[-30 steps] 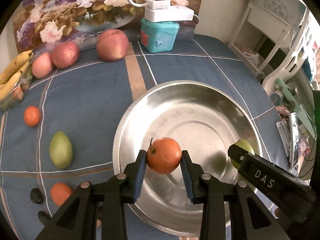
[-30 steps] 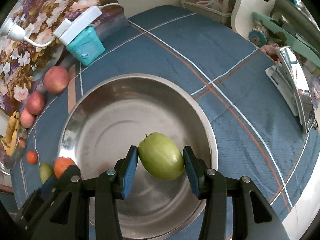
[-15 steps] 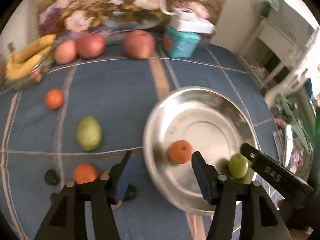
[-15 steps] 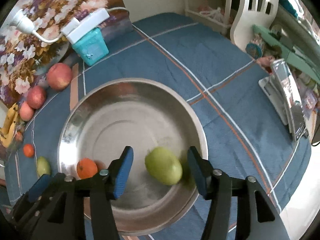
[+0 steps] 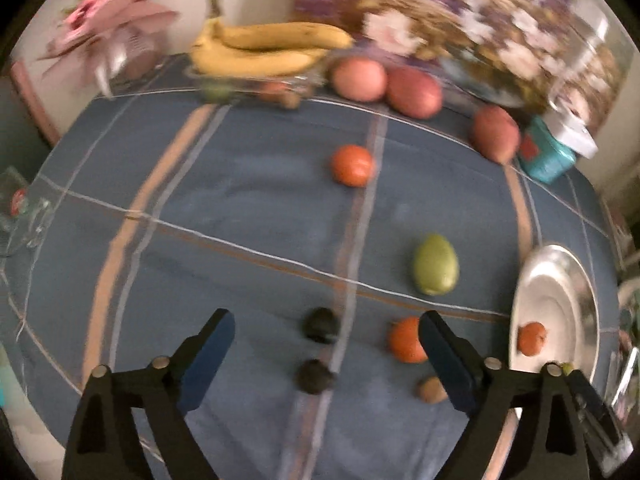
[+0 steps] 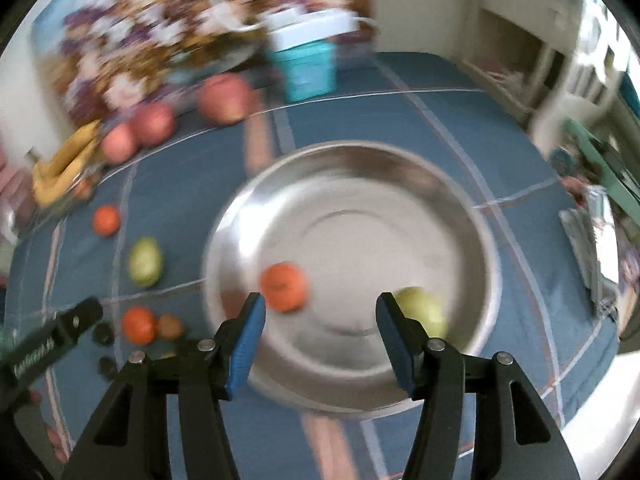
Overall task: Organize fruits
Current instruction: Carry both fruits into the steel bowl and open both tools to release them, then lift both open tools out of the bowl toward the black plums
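A steel bowl [image 6: 400,184] sits on the blue cloth and holds an orange [image 6: 283,286] and a green fruit [image 6: 424,310]; the bowl also shows at the right of the left wrist view [image 5: 560,280]. My right gripper [image 6: 320,316] is open and empty above the bowl's near rim. My left gripper [image 5: 326,340] is open and empty over the cloth left of the bowl. Loose on the cloth lie a green fruit [image 5: 435,264], two oranges [image 5: 406,339] [image 5: 352,165], two dark fruits [image 5: 320,324] [image 5: 315,376] and a small brown fruit [image 5: 432,390].
Bananas [image 5: 260,50] and three red apples [image 5: 358,74] [image 5: 414,86] [image 5: 494,134] line the table's far edge before a floral picture. A teal box [image 5: 546,160] with a white charger stands at the back. A glass [image 5: 20,220] is at the left edge.
Both grippers opened and dropped the orange and the green fruit into the bowl. The left gripper swung left, away from the bowl; the right pulled back and turned left.
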Motion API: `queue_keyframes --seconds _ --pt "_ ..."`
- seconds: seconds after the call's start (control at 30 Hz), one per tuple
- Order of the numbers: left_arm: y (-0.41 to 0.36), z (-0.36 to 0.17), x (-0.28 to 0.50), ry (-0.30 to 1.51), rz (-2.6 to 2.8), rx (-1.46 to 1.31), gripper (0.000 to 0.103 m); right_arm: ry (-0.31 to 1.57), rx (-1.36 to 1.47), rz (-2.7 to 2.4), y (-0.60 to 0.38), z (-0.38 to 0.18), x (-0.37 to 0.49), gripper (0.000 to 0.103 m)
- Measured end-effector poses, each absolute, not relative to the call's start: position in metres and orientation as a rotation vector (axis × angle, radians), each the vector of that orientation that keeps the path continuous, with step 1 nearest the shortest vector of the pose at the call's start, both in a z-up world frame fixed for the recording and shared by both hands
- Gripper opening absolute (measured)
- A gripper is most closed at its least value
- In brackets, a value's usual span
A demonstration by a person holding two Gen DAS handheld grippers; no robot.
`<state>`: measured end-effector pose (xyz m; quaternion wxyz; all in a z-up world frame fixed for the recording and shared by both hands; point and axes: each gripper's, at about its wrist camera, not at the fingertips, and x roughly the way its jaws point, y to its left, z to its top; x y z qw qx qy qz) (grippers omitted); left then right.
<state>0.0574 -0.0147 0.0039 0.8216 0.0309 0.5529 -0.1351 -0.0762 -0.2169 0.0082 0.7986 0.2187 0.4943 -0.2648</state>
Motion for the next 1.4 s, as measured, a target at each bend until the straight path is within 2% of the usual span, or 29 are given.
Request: queue_keyframes --seconds 0.07,0.17,0.2,0.23,0.3,0.47,0.5,0.53,0.8,1.03,1.4 --pt "-0.004 0.006 0.059 1.17 -0.268 0.057 0.103 1.072 0.44 -0.506 -0.197 0.008 -0.065 0.059" --pt "0.012 0.008 0.065 1.165 -0.235 0.038 0.103 1.074 0.396 -0.452 -0.172 0.009 -0.052 0.059" --pt "0.018 0.008 0.066 1.164 -0.218 0.035 0.103 1.072 0.392 -0.432 -0.165 0.009 -0.049 0.062" --pt "0.024 0.008 0.066 1.163 -0.201 0.032 0.103 1.068 0.397 -0.408 -0.159 0.009 -0.046 0.071" --pt "0.035 0.007 0.068 1.156 -0.164 0.023 0.103 1.065 0.402 -0.386 -0.15 0.008 -0.044 0.081" --pt "0.051 0.006 0.071 1.154 -0.126 -0.014 0.103 1.065 0.353 -0.366 -0.139 0.002 -0.037 0.086" --pt "0.052 0.005 0.072 1.154 -0.125 -0.019 0.103 1.052 0.36 -0.364 -0.139 0.002 -0.037 0.096" --pt "0.051 0.004 0.072 1.154 -0.13 -0.02 0.103 1.039 0.369 -0.361 -0.139 0.002 -0.037 0.102" --pt "0.035 -0.006 0.072 1.2 -0.204 0.002 0.103 0.955 0.429 -0.325 -0.141 0.009 -0.038 0.102" --pt "0.028 -0.025 0.073 1.274 -0.229 -0.011 0.103 1.061 0.447 -0.288 -0.14 -0.008 -0.032 0.102" --pt "0.017 -0.035 0.068 1.342 -0.299 -0.005 0.103 1.115 0.498 -0.268 -0.143 -0.02 -0.033 0.102"
